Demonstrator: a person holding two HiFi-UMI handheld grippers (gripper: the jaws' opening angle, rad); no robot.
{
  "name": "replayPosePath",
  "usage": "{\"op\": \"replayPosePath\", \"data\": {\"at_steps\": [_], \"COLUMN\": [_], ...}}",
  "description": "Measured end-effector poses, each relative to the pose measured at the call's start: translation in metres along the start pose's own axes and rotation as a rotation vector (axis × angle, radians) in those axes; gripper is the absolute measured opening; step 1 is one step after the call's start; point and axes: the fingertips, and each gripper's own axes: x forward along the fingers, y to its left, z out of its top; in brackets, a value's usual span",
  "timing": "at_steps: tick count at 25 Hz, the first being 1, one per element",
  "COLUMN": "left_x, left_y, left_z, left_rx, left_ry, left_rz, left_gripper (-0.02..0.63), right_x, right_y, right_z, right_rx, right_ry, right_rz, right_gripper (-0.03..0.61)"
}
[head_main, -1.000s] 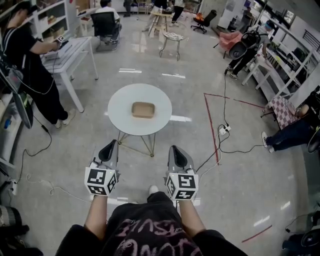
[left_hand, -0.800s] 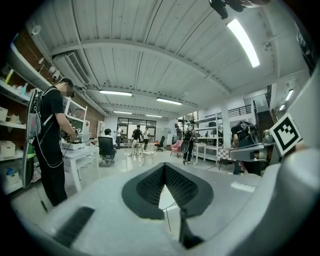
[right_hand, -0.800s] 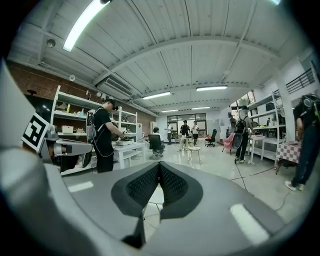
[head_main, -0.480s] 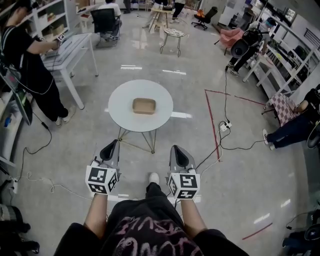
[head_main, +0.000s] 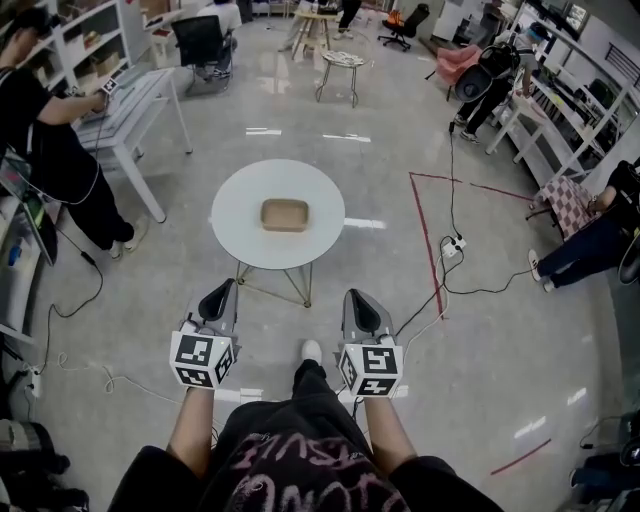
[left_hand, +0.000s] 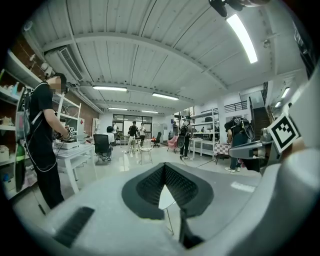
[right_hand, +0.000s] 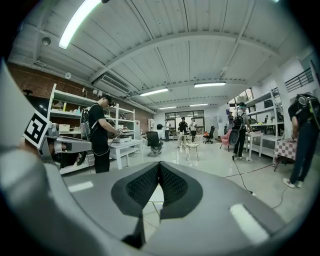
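My left gripper (head_main: 219, 294) and right gripper (head_main: 358, 300) are held side by side at waist height over the floor, both shut with nothing between the jaws. Ahead of them stands a round white table (head_main: 238, 218) on thin metal legs, with a shallow brown box (head_main: 285, 215) at its middle. In the left gripper view the dark pads meet at the tips of the left gripper (left_hand: 163, 167), and a sliver of the white table (left_hand: 165, 199) shows below them. The right gripper view shows the right gripper (right_hand: 159, 164) closed the same way, aimed down the hall.
A person in black (head_main: 45, 150) stands at a white desk (head_main: 135, 95) on the left. Cables (head_main: 440, 285) and a red tape line (head_main: 424, 240) cross the floor on the right, where someone sits (head_main: 590, 245). A small stool (head_main: 342, 62) stands farther back.
The view has crept slightly forward towards the round table, and the person at the left desk has shifted. Both grippers keep the same pose and stay shut.
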Motion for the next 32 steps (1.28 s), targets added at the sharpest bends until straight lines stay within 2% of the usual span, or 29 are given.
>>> {"op": "replayPosePath", "data": {"at_steps": [8,19,32], "left_x": [0.040,0.108,0.186], "left_y": [0.010,0.040,0.048], "left_z": [-0.005,-0.011,-0.008], "left_rx": [-0.015,-0.034,-0.043], "left_ry": [0.026,0.077,0.131], "left_rz": [0.005,0.053,0.096], "left_gripper": [-0.003,-0.003,-0.003], "right_x": [0.042,0.121,0.190], "right_y": [-0.013,-0.038,-0.087], "right_z": [0.001,-0.001,0.000], "right_rx": [-0.009,0.014,0.039], "right_ry": [0.027,0.057,0.095], "right_rz": [0.021,0.066,0.103], "right_gripper": [0.006,0.006,0.006]}}
